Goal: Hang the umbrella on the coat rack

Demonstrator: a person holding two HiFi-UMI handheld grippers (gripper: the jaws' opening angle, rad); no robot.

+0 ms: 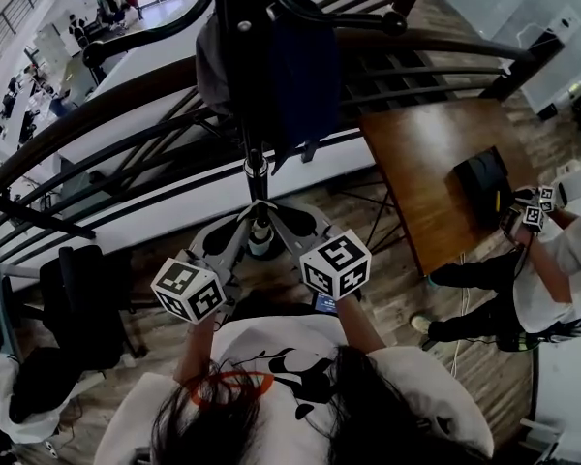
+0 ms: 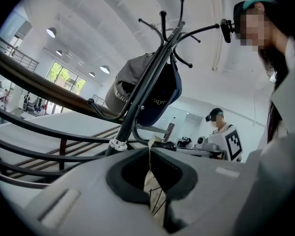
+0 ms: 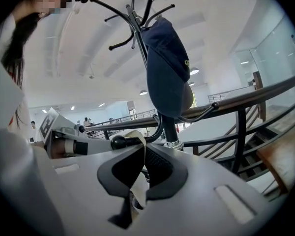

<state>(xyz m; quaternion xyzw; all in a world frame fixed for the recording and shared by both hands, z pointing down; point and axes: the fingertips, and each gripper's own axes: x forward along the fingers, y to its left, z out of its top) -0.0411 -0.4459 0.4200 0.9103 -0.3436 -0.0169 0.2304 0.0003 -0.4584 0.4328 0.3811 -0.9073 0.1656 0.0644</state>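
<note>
The black coat rack [image 1: 240,85] stands right in front of me, with a grey cap [image 2: 130,80] and a navy cap [image 3: 167,73] on its upper hooks. A cream folded umbrella [image 1: 261,238] is held low against the pole. My left gripper [image 1: 240,231] is shut on its cream fabric [image 2: 152,183], where thin black lines show. From the other side my right gripper [image 1: 289,223] is shut on it too. The umbrella's cream strap [image 3: 133,134] rises from the right jaws and loops by the black knob of a lower hook [image 3: 117,141]. Most of the umbrella is hidden by the jaws.
A curved black railing [image 1: 126,143] runs just behind the rack, with a drop to a lower floor beyond. A wooden table [image 1: 436,163] stands at the right. Another person [image 1: 542,269] holding grippers is at the far right. A black chair [image 1: 77,308] sits at the left.
</note>
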